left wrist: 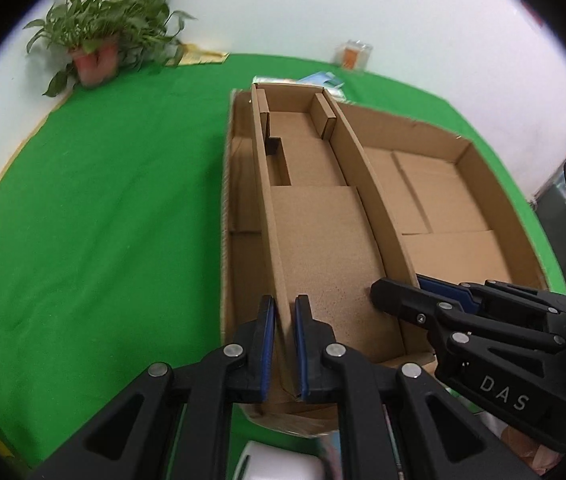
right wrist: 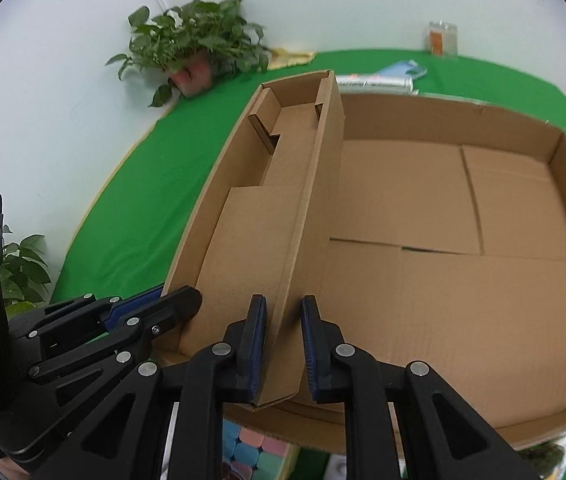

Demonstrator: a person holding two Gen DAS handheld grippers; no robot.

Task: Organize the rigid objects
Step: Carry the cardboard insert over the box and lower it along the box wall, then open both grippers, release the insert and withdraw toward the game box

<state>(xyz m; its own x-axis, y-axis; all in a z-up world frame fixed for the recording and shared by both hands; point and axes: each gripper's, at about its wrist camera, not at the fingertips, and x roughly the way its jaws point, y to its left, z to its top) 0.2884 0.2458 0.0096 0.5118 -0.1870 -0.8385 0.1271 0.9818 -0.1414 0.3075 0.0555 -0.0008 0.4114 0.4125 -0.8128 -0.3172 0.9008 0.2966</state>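
I count two cardboard boxes: one large open box (right wrist: 463,280) and one narrow box (right wrist: 259,216) standing inside it. I hold two tongs, my left (left wrist: 285,344) and my right (right wrist: 283,344), one on each long wall of the narrow box. At the far edge of the green counter (left wrist: 103,200) I see one potted plant (right wrist: 195,56) and one glass jar (right wrist: 442,38). One silver wrapped packet (right wrist: 375,82) lies behind the boxes with one blue packet (right wrist: 403,69).

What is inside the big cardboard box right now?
The big cardboard box holds a narrower cardboard tray along one side, gripped by the left gripper and right gripper. The rest shows bare bottom flaps. Anything under the tray is hidden.
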